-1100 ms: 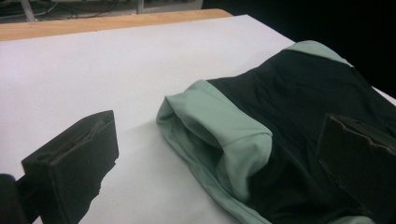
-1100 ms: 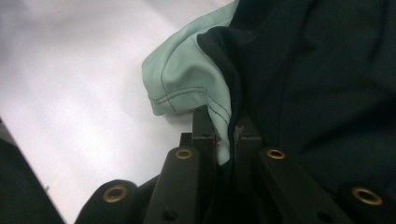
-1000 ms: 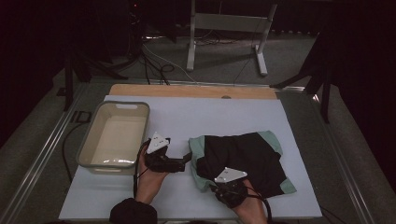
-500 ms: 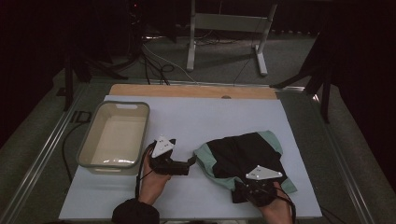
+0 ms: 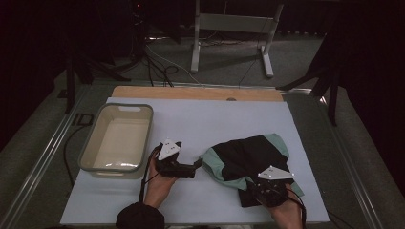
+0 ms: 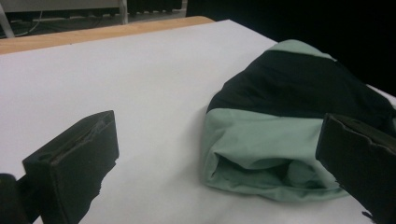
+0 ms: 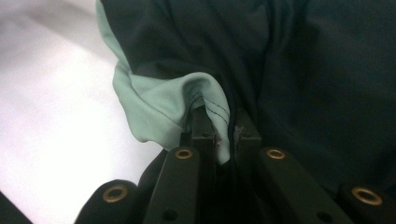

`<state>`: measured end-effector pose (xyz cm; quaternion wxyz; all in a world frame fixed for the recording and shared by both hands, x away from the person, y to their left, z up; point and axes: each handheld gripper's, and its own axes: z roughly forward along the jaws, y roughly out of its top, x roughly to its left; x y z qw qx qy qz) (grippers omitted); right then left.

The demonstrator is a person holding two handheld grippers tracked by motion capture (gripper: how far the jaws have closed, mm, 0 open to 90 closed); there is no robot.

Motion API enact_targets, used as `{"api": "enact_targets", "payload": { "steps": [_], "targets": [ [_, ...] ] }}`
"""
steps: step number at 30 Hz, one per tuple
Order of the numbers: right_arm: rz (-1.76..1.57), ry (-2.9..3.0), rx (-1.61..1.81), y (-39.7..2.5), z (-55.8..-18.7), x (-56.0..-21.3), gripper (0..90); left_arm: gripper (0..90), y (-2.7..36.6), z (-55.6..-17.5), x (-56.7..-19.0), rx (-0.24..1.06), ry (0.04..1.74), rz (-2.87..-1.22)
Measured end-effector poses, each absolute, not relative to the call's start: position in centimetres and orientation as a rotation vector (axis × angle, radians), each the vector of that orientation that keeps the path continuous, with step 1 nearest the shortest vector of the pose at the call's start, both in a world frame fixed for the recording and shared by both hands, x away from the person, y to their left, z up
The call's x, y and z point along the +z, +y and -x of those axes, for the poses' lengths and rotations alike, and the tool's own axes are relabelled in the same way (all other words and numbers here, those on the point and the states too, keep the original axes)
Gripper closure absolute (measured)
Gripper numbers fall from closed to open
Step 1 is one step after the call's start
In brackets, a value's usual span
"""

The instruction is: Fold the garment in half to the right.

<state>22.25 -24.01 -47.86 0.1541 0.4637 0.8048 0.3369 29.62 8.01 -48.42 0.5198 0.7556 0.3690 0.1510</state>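
white table [image 5: 239, 119], garment [image 5: 248, 157] in r tongs [image 7: 223, 135]

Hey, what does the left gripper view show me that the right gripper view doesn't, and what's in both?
Left gripper view alone: the left gripper with jaws wide apart, the garment's rolled green opening between them, and the table's wooden edge.
Right gripper view alone: the right gripper pinching a green stitched fold.
Both: the black and green garment on the white table cover.
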Motion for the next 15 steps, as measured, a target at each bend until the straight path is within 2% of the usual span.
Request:
{"api": "enact_targets", "payload": {
  "steps": [15],
  "targets": [
    [-1.346, 2.298, 0.994, -24.2, -22.5, -47.8, 83.6, 5.8, 6.3, -30.7, -50.2, 0.309, 0.847, -1.868]
  ]
}}
